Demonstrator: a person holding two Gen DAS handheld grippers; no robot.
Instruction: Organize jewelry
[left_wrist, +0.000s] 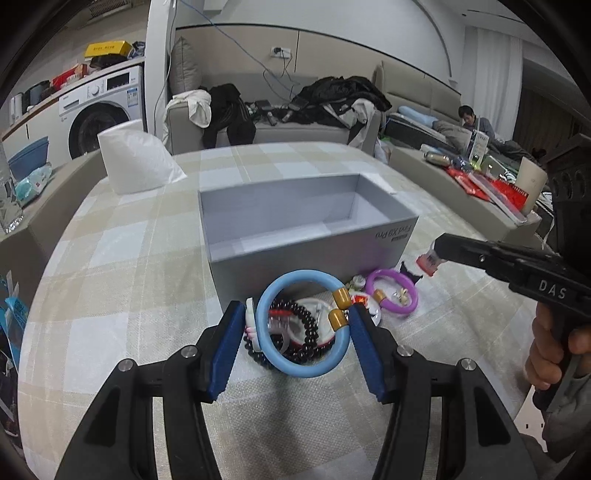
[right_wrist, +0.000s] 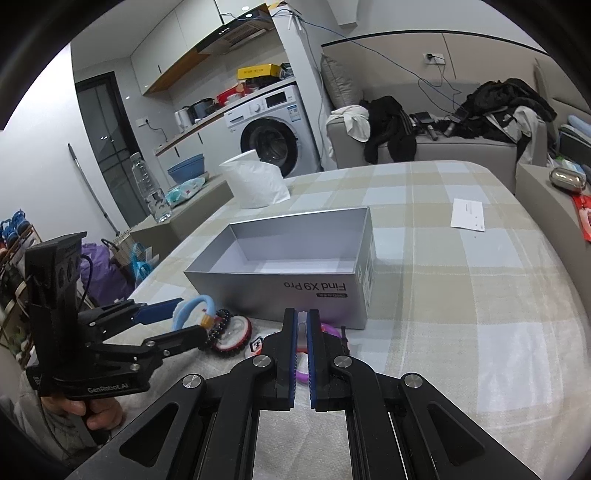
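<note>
The left gripper (left_wrist: 297, 325) has its jaws spread wide on either side of a blue bangle (left_wrist: 303, 325), whose right edge touches the right pad while the left pad stands just clear. The bangle lies tilted over a string of dark beads (left_wrist: 306, 328) and a white round piece (right_wrist: 233, 332) on the checked cloth (left_wrist: 110, 258). The right gripper (right_wrist: 301, 325) has its jaws nearly closed on a small clear piece (left_wrist: 428, 260), held above the cloth. A purple bangle (left_wrist: 393, 297) lies just beyond, beside the pile. Behind all of it stands an open grey box (left_wrist: 295, 258). A white bag (left_wrist: 136, 162) stands farther back, left.
</note>
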